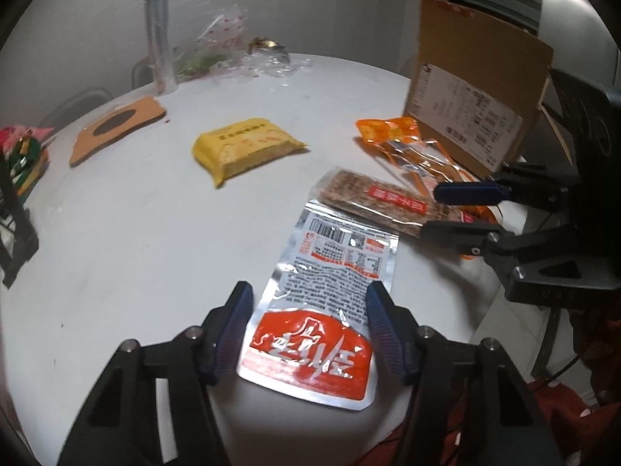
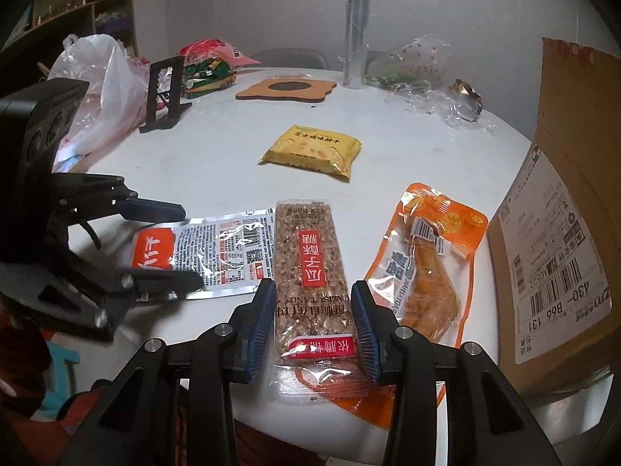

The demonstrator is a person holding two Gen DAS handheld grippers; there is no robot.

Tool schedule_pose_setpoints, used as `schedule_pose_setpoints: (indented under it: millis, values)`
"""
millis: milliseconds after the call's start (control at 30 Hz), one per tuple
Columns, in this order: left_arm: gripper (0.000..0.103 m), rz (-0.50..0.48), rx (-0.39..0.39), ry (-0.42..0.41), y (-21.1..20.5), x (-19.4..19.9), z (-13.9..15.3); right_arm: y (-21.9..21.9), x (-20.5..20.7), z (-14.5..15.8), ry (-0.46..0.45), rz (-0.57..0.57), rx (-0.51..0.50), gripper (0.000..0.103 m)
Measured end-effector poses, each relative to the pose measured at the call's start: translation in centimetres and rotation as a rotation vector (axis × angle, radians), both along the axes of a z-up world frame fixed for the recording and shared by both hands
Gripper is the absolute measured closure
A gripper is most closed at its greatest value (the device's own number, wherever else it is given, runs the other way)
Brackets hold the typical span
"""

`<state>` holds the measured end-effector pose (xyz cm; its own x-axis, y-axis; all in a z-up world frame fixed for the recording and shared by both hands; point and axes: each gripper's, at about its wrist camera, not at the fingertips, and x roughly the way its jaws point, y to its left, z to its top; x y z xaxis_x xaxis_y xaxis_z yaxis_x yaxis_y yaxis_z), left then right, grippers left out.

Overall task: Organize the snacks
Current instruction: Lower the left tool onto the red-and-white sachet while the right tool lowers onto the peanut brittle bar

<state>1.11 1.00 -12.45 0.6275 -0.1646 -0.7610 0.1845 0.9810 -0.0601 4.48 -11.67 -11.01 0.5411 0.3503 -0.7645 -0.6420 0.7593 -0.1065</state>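
A silver pouch with a red end (image 1: pixel 326 295) lies flat on the white round table (image 1: pixel 136 233). My left gripper (image 1: pixel 308 310) straddles its near half, with a blue pad against each long edge. A brown grain bar in clear wrap (image 2: pixel 310 256) lies beside the pouch, pointing away from me. My right gripper (image 2: pixel 314 303) is shut on the near end of that bar, pads pressed to both sides. In the left wrist view, the right gripper (image 1: pixel 431 211) comes in from the right onto the bar (image 1: pixel 372 198). The left gripper (image 2: pixel 192 244) shows at the left of the right wrist view.
An orange chicken-foot pouch (image 2: pixel 427 264) lies right of the bar, against an open cardboard box (image 2: pixel 562 252) at the table's right edge. A yellow biscuit pack (image 2: pixel 310 151) sits mid-table. At the back are a cork mat (image 2: pixel 285 89), a clear tube (image 2: pixel 357 31), a black stand (image 2: pixel 165 93) and plastic bags (image 2: pixel 97 77).
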Motion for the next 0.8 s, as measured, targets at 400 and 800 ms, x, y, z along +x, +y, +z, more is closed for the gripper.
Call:
schedule_pose_setpoints:
  millis: [400, 800]
  values:
    - [0.041, 0.07, -0.012, 0.014, 1.7, -1.0, 0.1, 0.5, 0.2, -0.1, -0.022, -0.007, -0.036, 0.064]
    - [0.027, 0.016, 0.005, 0.019, 0.4, -1.1, 0.0, 1.2, 1.0, -0.5, 0.002, 0.051, -0.007, 0.049]
